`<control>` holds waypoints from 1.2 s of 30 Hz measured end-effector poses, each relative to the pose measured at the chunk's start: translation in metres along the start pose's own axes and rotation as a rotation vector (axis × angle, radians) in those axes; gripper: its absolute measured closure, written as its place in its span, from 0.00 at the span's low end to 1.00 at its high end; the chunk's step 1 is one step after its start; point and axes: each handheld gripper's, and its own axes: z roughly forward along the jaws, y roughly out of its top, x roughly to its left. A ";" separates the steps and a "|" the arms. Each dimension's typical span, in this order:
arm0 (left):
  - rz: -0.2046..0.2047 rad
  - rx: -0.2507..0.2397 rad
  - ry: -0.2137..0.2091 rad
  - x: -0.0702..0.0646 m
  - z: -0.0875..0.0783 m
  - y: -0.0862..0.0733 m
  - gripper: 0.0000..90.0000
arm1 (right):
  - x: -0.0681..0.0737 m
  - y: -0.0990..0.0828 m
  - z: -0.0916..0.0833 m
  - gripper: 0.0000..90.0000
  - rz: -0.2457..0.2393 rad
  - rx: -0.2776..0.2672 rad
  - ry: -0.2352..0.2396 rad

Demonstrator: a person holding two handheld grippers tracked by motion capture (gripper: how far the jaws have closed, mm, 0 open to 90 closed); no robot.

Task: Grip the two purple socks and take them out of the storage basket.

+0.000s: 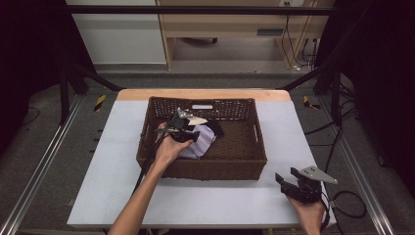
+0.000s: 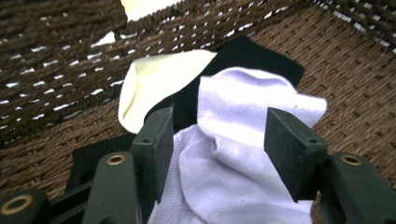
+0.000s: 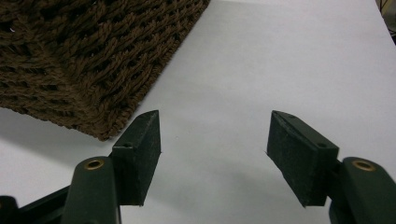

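Note:
A brown wicker basket [image 1: 215, 169] stands in the middle of the white table [image 1: 122, 166]. Inside it lie a pale lilac cloth [image 1: 203, 142], a black cloth [image 1: 215, 128] and a cream cloth [image 1: 198, 120]. My left gripper [image 1: 191, 133] reaches into the basket from the left. In the left gripper view its jaws stand apart on either side of a raised fold of the lilac cloth [image 2: 233, 112], so the left gripper [image 2: 218, 140] is open around it. The cream cloth [image 2: 154, 84] and black cloth [image 2: 252, 60] lie behind. My right gripper [image 1: 288, 175] rests open near the table's front right.
The basket's woven wall [image 2: 56, 56] rises close behind the cloths. In the right gripper view the right gripper [image 3: 215, 149] faces the basket's outer corner [image 3: 84, 60] over bare table [image 3: 280, 56]. Dark frame struts and cables flank the table.

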 end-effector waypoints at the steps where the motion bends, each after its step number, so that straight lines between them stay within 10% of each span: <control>1: 0.003 0.016 -0.006 -0.001 0.002 0.000 0.46 | 0.000 0.000 0.000 0.39 -0.002 0.000 0.000; 7: 0.029 0.059 0.003 -0.003 0.009 -0.001 0.45 | 0.000 0.000 0.000 0.39 -0.004 -0.001 -0.001; 20: -0.014 0.152 -0.070 -0.001 0.005 -0.001 0.87 | 0.000 0.000 0.000 0.39 -0.006 -0.003 -0.004; 36: -0.044 -0.178 -0.087 0.003 -0.040 0.009 0.96 | -0.001 0.000 -0.001 0.39 0.000 -0.004 -0.008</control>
